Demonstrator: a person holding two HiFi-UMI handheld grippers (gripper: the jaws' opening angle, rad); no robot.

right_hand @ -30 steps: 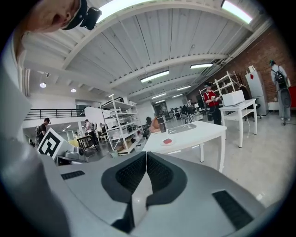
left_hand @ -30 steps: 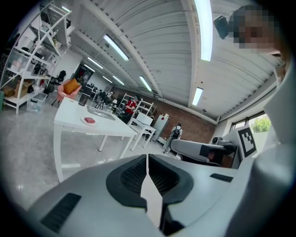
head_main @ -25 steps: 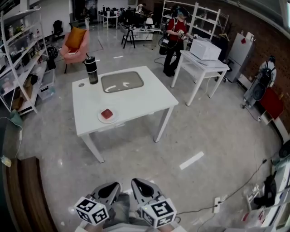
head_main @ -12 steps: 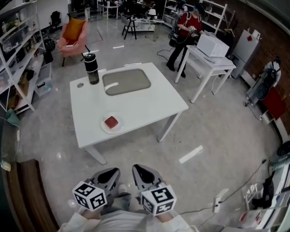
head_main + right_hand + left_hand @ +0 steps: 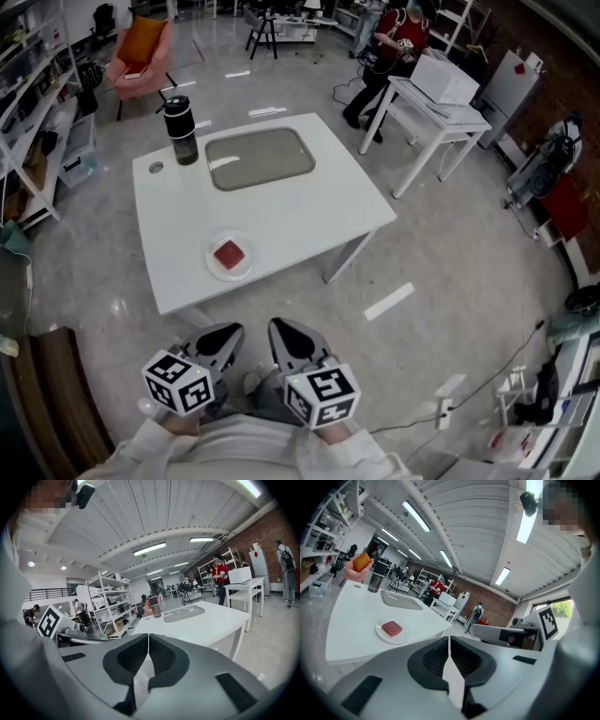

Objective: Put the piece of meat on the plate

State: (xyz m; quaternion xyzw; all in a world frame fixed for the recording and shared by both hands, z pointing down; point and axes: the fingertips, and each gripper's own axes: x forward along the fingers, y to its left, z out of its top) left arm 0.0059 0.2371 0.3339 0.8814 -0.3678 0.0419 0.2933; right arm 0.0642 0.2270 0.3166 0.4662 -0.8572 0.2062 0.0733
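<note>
One red square piece of meat sits on the single round white plate on the white table. Two grippers, left gripper and right gripper, both pinched together on nothing, well apart from it.

The right claw has its 2 jaws pressed together with nothing between them, and beyond its tips stretches a white counter. On the counter's far part lies a flat grey tray, with a dark tumbler standing upright just left of it. Further off at the right, 1 person in a red top stands beside a second, smaller counter carrying a white box, while open shelving stands at the left.
</note>
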